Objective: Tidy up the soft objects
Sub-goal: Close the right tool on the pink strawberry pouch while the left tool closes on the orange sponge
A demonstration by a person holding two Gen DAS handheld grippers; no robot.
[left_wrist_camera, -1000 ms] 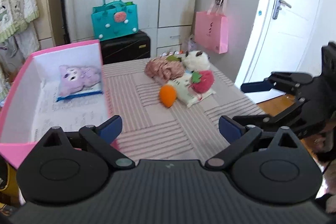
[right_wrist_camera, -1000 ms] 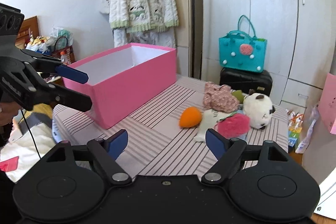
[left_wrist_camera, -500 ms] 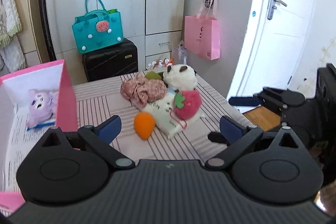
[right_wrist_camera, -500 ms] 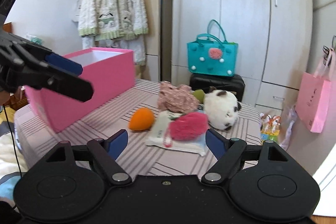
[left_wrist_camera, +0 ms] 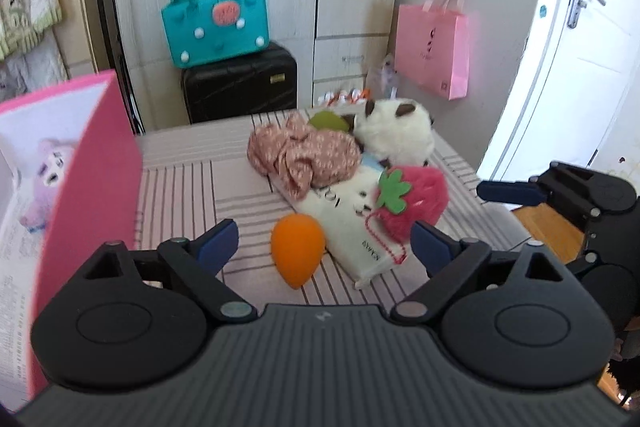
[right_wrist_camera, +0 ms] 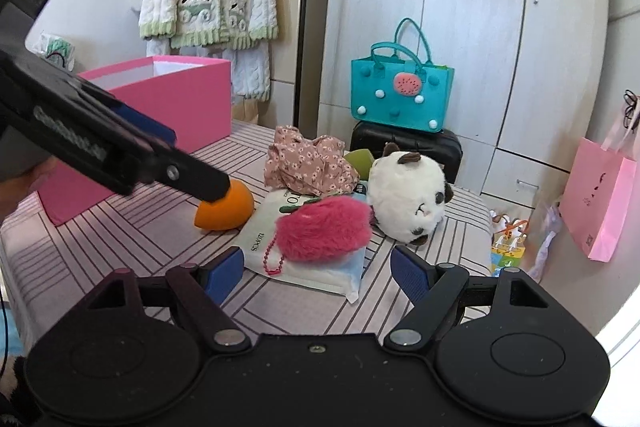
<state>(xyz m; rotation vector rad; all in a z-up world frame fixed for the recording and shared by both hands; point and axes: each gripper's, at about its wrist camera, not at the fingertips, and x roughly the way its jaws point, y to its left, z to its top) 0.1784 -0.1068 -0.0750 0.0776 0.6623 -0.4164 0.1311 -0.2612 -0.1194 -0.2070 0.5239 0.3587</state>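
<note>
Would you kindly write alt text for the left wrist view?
The open left tool frames an orange sponge on a striped table, beside a strawberry plush, floral cloth and panda plush. A pink box stands left.

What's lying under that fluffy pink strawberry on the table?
The pink strawberry rests on a flat white pack with a cartoon face and print. A blue edge peeks out beneath that pack. Whatever is directly under the strawberry's body is covered.
</note>
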